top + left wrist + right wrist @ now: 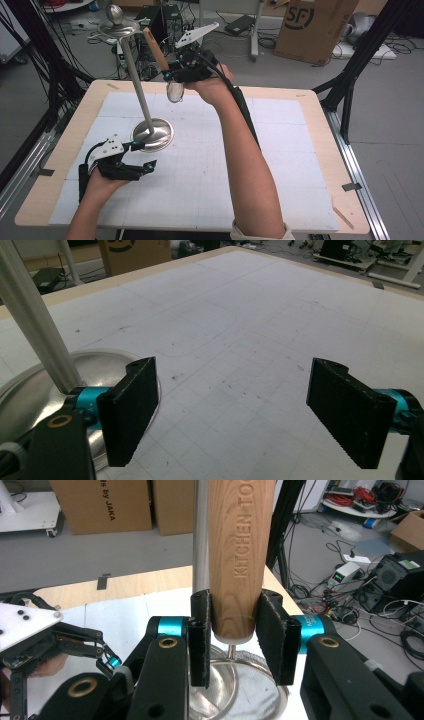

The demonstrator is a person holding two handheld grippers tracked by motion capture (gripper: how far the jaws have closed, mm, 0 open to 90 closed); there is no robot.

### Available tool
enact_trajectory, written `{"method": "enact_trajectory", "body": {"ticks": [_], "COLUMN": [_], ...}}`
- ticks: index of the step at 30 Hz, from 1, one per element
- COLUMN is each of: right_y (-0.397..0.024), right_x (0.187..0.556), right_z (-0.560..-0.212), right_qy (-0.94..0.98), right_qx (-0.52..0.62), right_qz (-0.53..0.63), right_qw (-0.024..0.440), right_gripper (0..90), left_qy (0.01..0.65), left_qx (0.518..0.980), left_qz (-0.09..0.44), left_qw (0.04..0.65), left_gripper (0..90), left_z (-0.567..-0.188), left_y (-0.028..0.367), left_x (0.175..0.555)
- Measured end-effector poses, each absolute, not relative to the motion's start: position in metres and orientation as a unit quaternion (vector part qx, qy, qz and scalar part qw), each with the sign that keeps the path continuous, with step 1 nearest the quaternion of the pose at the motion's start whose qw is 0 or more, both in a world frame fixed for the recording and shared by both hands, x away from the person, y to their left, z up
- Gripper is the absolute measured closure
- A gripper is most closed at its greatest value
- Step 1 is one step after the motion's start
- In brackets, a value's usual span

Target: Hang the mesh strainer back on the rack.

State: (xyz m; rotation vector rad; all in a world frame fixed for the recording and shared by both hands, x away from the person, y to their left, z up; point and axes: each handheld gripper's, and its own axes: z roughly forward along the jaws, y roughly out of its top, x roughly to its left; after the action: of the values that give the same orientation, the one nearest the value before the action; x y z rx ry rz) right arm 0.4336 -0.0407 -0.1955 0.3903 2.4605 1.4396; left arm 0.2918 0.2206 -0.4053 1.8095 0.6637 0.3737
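A person's right gripper (172, 75) is raised above the far side of the surface (280, 150), its 2 black fingers (274, 635) clamped on the wooden handle (240, 555) of a small strainer (174, 92). The handle is round, pale brown with visible grain, and carries the embossed words "KITCHEN TOO", the rest out of frame. The strainer's fine mesh bowl hangs below the grip; nothing can be seen in it. Just beside it rises a metal stand (145, 107): a slim, matte, tilted pole on a shiny round domed base (152, 134), topped by a small dish and a rounded knob (115, 13). The left gripper (140, 155) rests low near the front of the surface, its ribbed fingers (131, 407) wide apart, 1 of them over the rim of the base. The surface is a white gridded mat on a light wood board. Cardboard boxes (314, 25) and cables lie on the floor beyond.
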Motion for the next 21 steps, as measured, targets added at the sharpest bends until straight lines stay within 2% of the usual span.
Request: {"method": "enact_trajectory", "body": {"ticks": [14, 15, 17, 21], "right_y": [-0.020, -0.019, -0.018, -0.023], "right_x": [0.439, 0.439, 0.438, 0.437], "right_z": [-0.197, -0.198, -0.199, -0.199], "right_qy": [0.850, 0.850, 0.849, 0.848], "right_qx": [0.131, 0.132, 0.136, 0.149], "right_qz": [0.495, 0.496, 0.493, 0.488], "right_qw": [0.121, 0.118, 0.130, 0.145], "right_gripper": [67.4, 65.6, 53.4, 45.8], "left_qy": [0.282, 0.282, 0.282, 0.282], "left_qx": [0.765, 0.765, 0.764, 0.763], "left_qz": [0.160, 0.159, 0.160, 0.158], "left_qw": [0.556, 0.557, 0.558, 0.560], "left_gripper": [21.3, 21.3, 21.3, 21.3], "left_z": [-0.405, -0.405, -0.405, -0.404], "left_y": [0.223, 0.223, 0.224, 0.224], "left_x": [0.291, 0.291, 0.291, 0.290]}}
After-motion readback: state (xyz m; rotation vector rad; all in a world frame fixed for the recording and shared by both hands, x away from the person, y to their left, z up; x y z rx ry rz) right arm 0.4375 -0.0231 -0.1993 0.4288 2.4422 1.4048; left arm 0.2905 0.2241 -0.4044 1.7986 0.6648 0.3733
